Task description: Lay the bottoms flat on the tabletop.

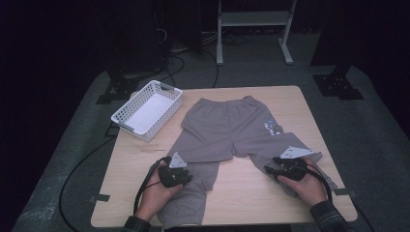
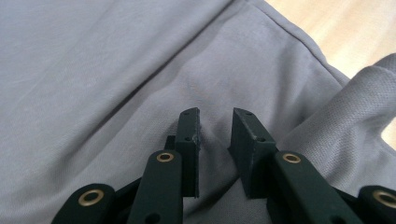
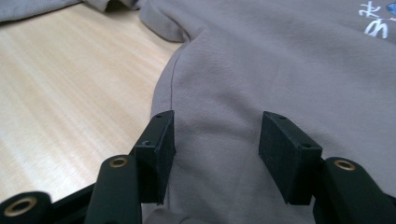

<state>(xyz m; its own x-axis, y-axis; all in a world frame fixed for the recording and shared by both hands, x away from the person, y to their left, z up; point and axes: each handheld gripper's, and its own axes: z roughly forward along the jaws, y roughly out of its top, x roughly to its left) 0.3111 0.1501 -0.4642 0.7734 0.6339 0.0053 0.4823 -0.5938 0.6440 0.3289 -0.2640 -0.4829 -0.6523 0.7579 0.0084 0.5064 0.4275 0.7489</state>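
Room dark, light falling mainly on pale wood worktop (image 1: 241,191). Grey carpet floor (image 1: 367,125) around it. White metal stand (image 1: 254,21) at back. Black cables (image 1: 77,169) trailing across floor at left. Black equipment base (image 1: 338,84) at right rear.

Both forearms come in from the near edge, each hand wrapped around a black gripper. The left hand (image 1: 157,193) sits low and a little inward, its knuckles up, and the left gripper (image 1: 175,175) points away from the person, a cable looping back beside the wrist. Its jaws stand a narrow gap apart, nothing pinched between the pads. The right hand (image 1: 305,186), in a plaid sleeve, angles its right gripper (image 1: 285,170) toward the left. Those jaws stand wider apart, pads pressing on nothing.
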